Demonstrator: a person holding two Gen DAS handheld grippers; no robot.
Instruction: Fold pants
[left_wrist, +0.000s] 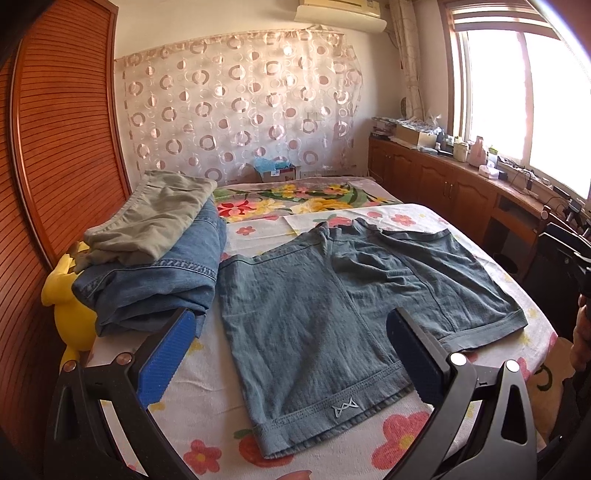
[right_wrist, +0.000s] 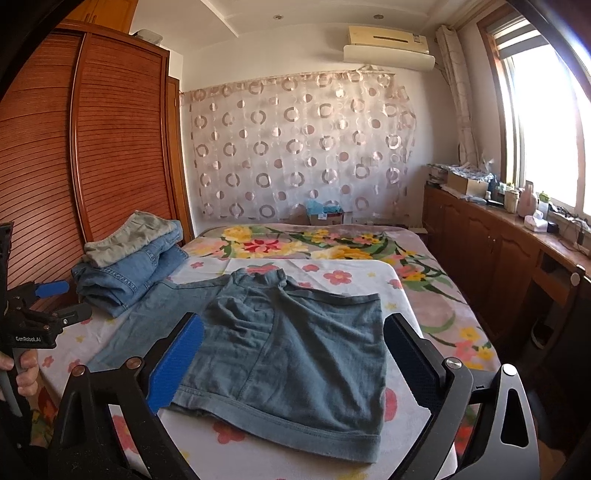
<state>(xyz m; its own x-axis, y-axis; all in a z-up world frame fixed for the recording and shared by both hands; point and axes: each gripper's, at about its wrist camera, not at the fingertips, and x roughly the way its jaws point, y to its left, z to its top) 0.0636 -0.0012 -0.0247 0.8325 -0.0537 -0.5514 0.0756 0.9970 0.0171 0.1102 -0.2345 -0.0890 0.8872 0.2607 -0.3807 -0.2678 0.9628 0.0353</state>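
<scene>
Left view
Shorts (left_wrist: 325, 306): lay flat on the bed (left_wrist: 207, 417), filling the centre, hems toward 6 o'clock, waistband toward 12.
Left tool (left_wrist: 286, 334): spread wide, nothing between its blue pads (left_wrist: 166, 354); it hovered over the near hem.
Pile (left_wrist: 155, 254): folded jeans and khaki at 10 o'clock, its edge just beside the shorts' left leg.
Toy (left_wrist: 70, 310): yellow, at 9 o'clock, behind the pile.

Right view
Shorts (right_wrist: 280, 350): centre; the right leg lay wrinkled, its hem at 6 o'clock.
Right tool (right_wrist: 293, 343): spread wide, holding nothing, over the right leg.
Left tool (right_wrist: 64, 295): at 9 o'clock, gripped by a hand (right_wrist: 26, 373).
Pile (right_wrist: 129, 266): at 10 o'clock.

Risk
Grasp: a pad could likely pinch the bed's sheet along with the hem, since the cloth lay flat against it.
Fold: the wrinkles would probably be trapped and skew the crease.
Pile: a leftward sweep might nudge it.
</scene>
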